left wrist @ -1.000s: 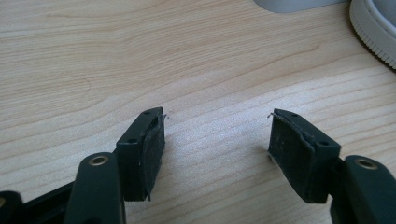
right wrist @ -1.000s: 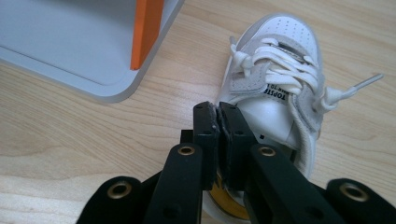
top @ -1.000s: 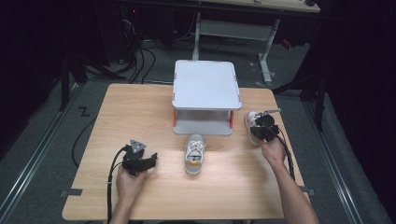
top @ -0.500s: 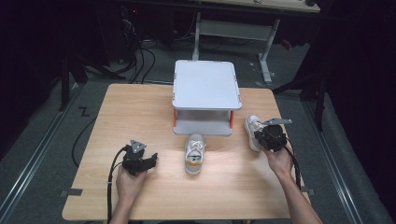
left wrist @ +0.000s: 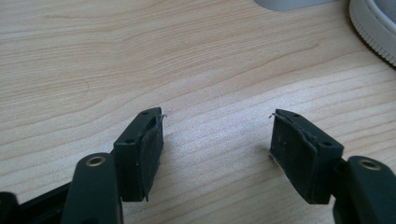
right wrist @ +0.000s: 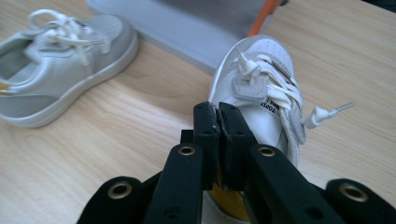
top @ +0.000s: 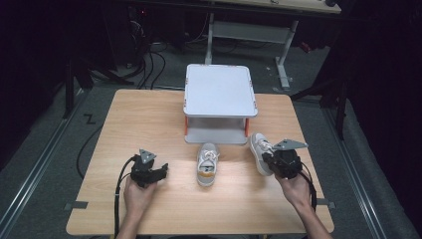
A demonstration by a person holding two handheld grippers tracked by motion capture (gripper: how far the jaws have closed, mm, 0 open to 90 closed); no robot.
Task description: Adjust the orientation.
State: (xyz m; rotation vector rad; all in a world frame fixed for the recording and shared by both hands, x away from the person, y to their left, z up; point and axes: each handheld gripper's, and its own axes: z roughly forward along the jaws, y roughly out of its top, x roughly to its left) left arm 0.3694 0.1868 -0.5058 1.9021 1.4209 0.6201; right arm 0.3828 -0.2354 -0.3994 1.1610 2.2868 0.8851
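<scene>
Right gripper (top: 271, 160) clenched on the heel collar of the right shoe (top: 259, 150), pads pinching only a thin edge of the opening, yellow lining visible beneath the jaws in the right gripper view (right wrist: 218, 140). Held shoe near the table's right side, just beside the front right leg of the grey rack (top: 220, 97), toe toward the rack; sole on or just above the wood, hard to tell which. Second shoe (top: 207, 163) flat on the table in front of the rack, well apart from the held one. Left gripper (top: 161, 171) released, jaws spread over bare wood (left wrist: 217, 135), nothing between them, near the front left. Likely trouble: a grip this narrow letting the shoe swing or slip out if lifted fast, since all the weight hangs forward of the pinch; toe catching the rack's lower shelf or orange post on the way in; loose lace end (right wrist: 327, 112) snagging on the leg or dragging under the sole. Table (top: 144, 124) of pale wood grain, smooth, matte, lit brightest near the shoes. Room dim: dark floor, cables trailing behind the table at left, a metal desk frame farther back, rails along both sides.
</scene>
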